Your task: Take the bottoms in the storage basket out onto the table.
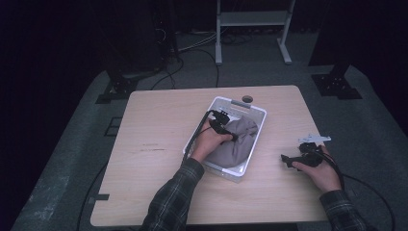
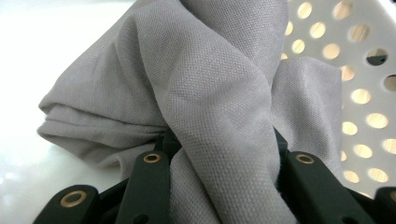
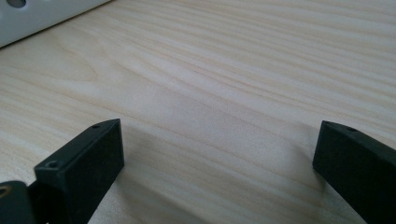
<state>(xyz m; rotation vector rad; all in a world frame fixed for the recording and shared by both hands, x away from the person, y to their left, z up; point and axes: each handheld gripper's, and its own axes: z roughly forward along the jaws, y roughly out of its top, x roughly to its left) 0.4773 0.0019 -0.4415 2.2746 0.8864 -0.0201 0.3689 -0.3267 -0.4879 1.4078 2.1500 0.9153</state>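
Dim room, pale wooden counter [image 1: 159,144] carrying white perforated plastic basket [image 1: 255,139]; left tool [image 1: 224,128] pinching crumpled grey knit cloth [image 2: 219,93] inside basket, lifting out pending; right tool [image 3: 219,172] resting spread, empty, on counter

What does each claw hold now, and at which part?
Left claw: a bunched fold of the grey cloth in the white basket. Right claw: open, holding nothing.

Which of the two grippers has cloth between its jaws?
The left gripper, down in the white basket, with a fold of grey cloth bunched between its jaws. The right gripper rests on the table, jaws wide apart.
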